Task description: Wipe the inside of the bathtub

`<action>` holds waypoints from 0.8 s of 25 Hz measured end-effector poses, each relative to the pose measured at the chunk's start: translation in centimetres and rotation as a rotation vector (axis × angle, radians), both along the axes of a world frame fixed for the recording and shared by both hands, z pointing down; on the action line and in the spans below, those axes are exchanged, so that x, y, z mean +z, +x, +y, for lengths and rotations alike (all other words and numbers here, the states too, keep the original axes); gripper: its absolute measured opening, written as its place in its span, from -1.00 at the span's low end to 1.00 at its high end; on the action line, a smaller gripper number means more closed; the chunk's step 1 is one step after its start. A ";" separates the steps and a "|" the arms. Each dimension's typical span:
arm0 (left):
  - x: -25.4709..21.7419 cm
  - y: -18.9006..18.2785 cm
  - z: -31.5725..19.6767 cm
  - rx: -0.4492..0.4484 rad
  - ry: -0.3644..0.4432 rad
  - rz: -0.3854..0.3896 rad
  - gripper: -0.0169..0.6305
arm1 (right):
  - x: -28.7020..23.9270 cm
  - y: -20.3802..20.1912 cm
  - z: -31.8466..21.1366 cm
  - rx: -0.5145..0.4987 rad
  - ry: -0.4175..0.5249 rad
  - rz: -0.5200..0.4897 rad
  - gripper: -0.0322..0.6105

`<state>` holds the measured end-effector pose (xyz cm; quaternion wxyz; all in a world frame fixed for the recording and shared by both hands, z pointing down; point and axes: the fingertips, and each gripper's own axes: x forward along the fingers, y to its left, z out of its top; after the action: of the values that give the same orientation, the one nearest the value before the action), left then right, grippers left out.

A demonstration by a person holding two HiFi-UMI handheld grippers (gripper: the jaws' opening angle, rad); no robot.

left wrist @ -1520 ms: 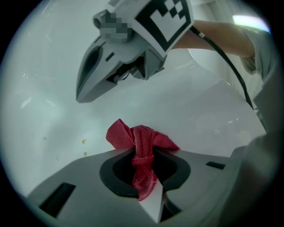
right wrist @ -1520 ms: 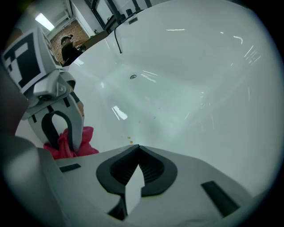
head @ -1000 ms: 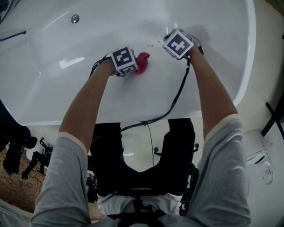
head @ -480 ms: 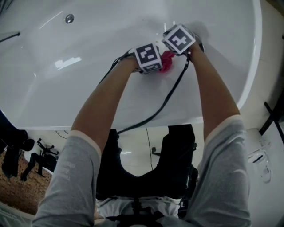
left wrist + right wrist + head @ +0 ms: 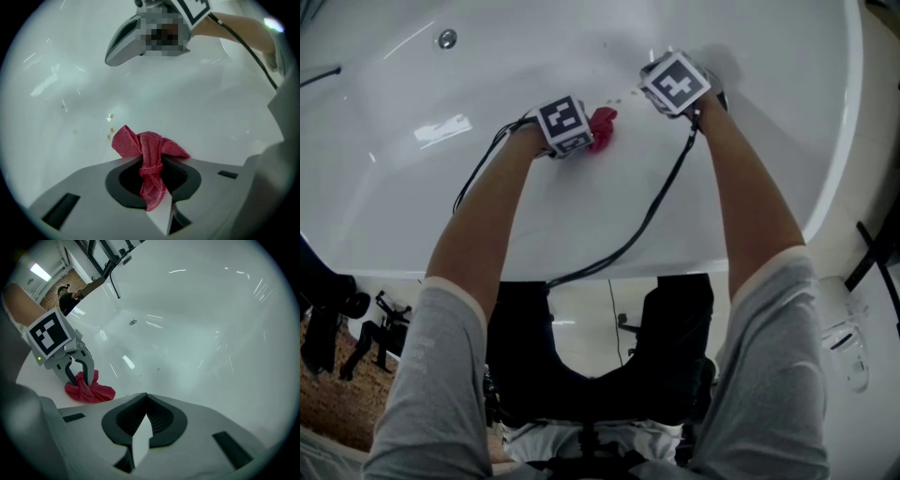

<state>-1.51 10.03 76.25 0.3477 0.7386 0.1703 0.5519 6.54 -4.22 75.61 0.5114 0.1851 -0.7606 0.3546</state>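
Note:
The white bathtub point(image 5: 441, 187) fills the head view, and both grippers are down inside it. My left gripper point(image 5: 151, 161) is shut on a crumpled red cloth point(image 5: 149, 146), which is pressed against the tub's inner surface. In the head view the red cloth point(image 5: 603, 127) shows just right of the left gripper's marker cube point(image 5: 562, 125). A few small yellowish specks point(image 5: 111, 127) lie on the tub just beyond the cloth. My right gripper point(image 5: 146, 400) hovers close by on the right, shut with nothing between its jaws. It looks across at the left gripper point(image 5: 75, 373) and the cloth point(image 5: 90, 391).
A round metal drain fitting point(image 5: 447, 38) sits on the far tub wall. Black cables point(image 5: 656, 211) trail from both grippers over the tub's near rim point(image 5: 609, 262). A dark stool or chair point(image 5: 609, 366) stands under me, and floor clutter point(image 5: 337, 337) lies at the left.
The left gripper swept the cloth right, up against the right gripper, then back left to about where it started. The right gripper has hardly moved.

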 end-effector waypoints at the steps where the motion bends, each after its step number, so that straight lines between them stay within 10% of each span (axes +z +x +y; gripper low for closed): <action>1: 0.3 -0.2 -0.1 -0.012 -0.004 -0.003 -0.71 | 0.2 -0.1 -0.1 0.002 0.005 -0.003 -0.87; 13: 1.2 11.6 -0.8 -0.061 0.015 0.161 -0.71 | 2.1 0.2 -1.7 0.127 0.008 -0.043 -0.87; 20: 3.1 8.8 -1.0 -0.057 0.014 0.116 -0.71 | 3.0 1.4 -2.6 0.163 0.020 0.003 -0.87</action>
<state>7.33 9.08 79.30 0.3477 0.7761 0.1654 0.4994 7.92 -6.85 78.56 0.4799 0.2520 -0.7458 0.3873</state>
